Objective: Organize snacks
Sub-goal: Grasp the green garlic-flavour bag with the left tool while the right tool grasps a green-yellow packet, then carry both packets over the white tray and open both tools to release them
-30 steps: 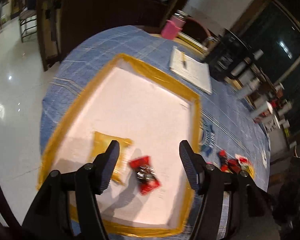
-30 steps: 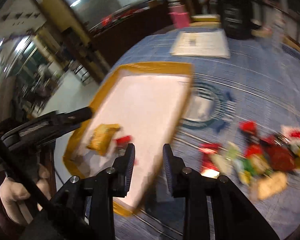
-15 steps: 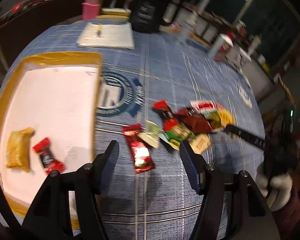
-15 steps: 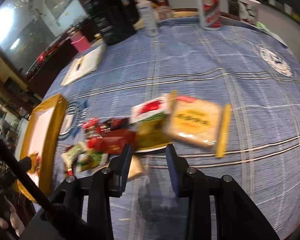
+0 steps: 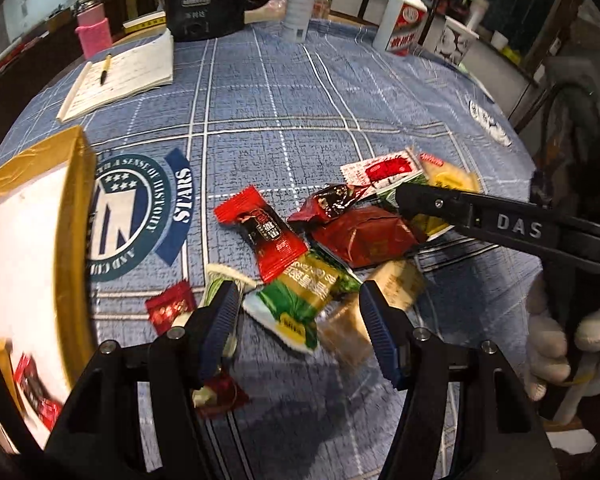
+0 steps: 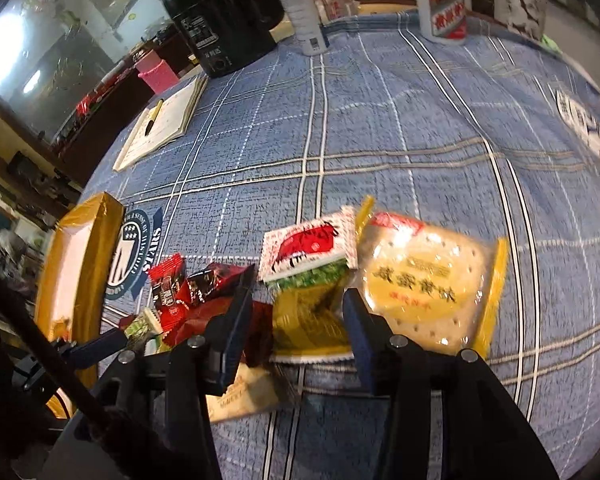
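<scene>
we're looking at a lived-in home dining room: a blue checked tablecloth (image 6: 400, 128) covering a round table, a black kettle (image 6: 220, 20), a liquor bottle (image 6: 444, 0), an open notebook (image 5: 120, 76), and dark wooden cabinets (image 6: 112, 92) sitting behind.

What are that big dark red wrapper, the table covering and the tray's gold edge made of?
The dark red wrapper looks like glossy plastic or foil film: crinkled, with sharp highlights. The blue checked tablecloth seems matte woven fabric, showing thread-like texture. The tray's gold rim appears wrapped in shiny tape, wrinkled and reflective.
</scene>
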Action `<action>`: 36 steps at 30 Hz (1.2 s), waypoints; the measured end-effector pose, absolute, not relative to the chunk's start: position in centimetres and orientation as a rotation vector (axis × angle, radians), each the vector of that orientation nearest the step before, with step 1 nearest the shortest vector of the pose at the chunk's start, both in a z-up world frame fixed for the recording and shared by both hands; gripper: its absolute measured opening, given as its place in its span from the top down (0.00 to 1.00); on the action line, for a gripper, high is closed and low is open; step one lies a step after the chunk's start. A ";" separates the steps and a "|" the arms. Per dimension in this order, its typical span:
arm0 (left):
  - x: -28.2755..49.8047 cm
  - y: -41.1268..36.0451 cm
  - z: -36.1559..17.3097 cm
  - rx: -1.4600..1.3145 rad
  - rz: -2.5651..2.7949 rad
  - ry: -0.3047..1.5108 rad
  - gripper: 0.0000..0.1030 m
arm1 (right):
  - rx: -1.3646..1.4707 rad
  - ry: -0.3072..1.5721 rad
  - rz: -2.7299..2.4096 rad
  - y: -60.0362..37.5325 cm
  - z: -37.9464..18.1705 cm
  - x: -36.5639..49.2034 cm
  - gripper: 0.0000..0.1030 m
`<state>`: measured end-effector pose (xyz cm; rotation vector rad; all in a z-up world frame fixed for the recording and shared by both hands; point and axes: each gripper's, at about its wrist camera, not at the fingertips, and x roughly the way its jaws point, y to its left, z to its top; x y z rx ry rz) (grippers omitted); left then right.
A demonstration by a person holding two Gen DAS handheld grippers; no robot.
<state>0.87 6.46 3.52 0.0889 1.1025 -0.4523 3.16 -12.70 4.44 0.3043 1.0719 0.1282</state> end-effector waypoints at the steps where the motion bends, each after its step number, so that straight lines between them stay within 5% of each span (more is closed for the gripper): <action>1: 1.0 6.3 3.3 0.093 -0.456 1.106 0.38 | 0.290 1.073 0.127 -12.5 4.4 3.2 0.55; 3: 1.4 6.2 2.9 0.097 -0.465 1.108 0.38 | 0.280 1.077 0.127 -12.4 4.3 3.3 0.71; 9: 2.0 5.5 2.3 0.118 -0.510 1.116 0.38 | 0.303 1.083 0.155 -12.9 4.3 3.3 0.77; 14: 1.8 4.8 1.5 0.137 -0.516 1.128 0.42 | 0.339 1.090 0.163 -13.4 4.3 2.9 0.78; 15: 1.9 4.9 1.6 0.114 -0.521 1.131 0.60 | 0.335 1.087 0.160 -13.5 4.5 2.7 0.78; 16: 2.0 4.9 1.6 0.099 -0.521 1.138 0.62 | 0.329 1.086 0.156 -13.5 4.6 2.5 0.78; 36: -2.3 14.3 9.0 -0.147 -0.272 0.985 0.63 | 0.017 0.987 0.100 -7.7 9.6 -1.1 0.78</action>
